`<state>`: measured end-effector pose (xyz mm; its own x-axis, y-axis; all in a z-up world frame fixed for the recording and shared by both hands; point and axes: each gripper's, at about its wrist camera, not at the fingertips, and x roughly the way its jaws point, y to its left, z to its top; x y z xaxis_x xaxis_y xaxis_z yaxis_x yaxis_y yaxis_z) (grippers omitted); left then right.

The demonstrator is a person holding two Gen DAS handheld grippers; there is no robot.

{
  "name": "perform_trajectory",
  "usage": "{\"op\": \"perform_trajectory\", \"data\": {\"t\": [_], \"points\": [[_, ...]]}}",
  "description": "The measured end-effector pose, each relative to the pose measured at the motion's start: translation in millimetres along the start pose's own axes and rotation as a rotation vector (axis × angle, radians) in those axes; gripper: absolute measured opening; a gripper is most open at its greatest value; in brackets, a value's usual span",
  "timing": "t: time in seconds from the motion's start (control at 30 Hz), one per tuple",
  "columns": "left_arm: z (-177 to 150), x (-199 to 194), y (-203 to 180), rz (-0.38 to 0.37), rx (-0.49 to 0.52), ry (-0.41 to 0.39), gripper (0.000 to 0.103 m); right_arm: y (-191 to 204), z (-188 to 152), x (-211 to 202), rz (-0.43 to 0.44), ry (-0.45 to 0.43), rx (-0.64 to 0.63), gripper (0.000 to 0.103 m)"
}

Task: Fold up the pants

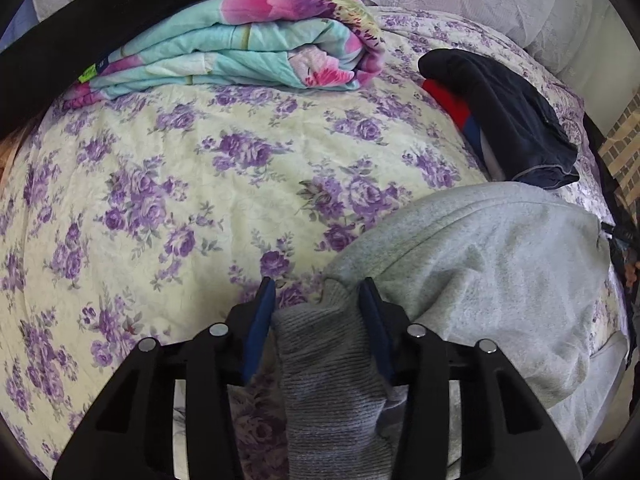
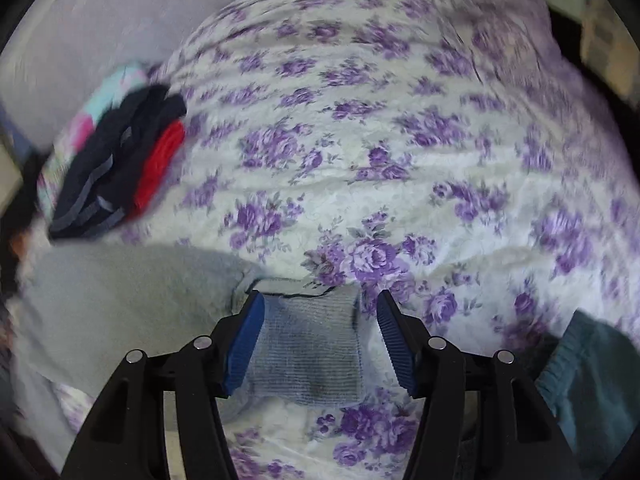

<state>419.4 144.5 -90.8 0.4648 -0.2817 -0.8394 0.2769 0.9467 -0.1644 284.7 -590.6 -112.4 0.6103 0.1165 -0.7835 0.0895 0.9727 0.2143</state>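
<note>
The bed cover (image 1: 192, 184) with purple roses fills both views, and your work lies on it. At the far left, a folded turquoise quilt (image 1: 256, 44) rests on the cover; at the far right, there is a small pile of dark clothes (image 1: 516, 120) with something red under it.

The grey pants (image 1: 492, 280) lie at the near right of the left view, in a soft heap on the cover. They look like thick fleece sweatpants: light to lift, very soft and without any stiffness, so you must expect that the cloth sags and trails wherever you do not hold it. It is not slippery and not fragile.

The best place to hold is the ribbed cuff (image 1: 332, 368), because the knit there is denser and gives the pads something firm. Your left gripper (image 1: 318, 292) has this cuff between its blue pads (image 1: 260, 332), and the pads seem to press on it from both sides.

In the right view, which is blurred, the other ribbed cuff (image 2: 308, 352) lies between the fingers of your right gripper (image 2: 320, 304). The left pad (image 2: 244, 344) touches the knit, but the right pad stands clear of it, so the fingers are apart and do not yet grip.
</note>
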Motion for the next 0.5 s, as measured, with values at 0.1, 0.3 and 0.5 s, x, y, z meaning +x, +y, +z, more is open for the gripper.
{"op": "perform_trajectory", "data": {"t": [0.1, 0.3, 0.5], "points": [[2.0, 0.1, 2.3, -0.015, -0.004, 0.008, 0.043, -19.2, 5.1, -4.4, 0.044, -0.003, 0.081, 0.059], [1.7, 6.0, 12.4, -0.001, -0.051, -0.002, 0.065, -27.6, 7.9, 9.2, 0.1, 0.038, 0.123, 0.059], [2.5, 3.2, 4.7, -0.033, -0.036, -0.023, 0.038, -18.2, 1.4, 22.7, 0.144, 0.067, 0.129, 0.029]]}}
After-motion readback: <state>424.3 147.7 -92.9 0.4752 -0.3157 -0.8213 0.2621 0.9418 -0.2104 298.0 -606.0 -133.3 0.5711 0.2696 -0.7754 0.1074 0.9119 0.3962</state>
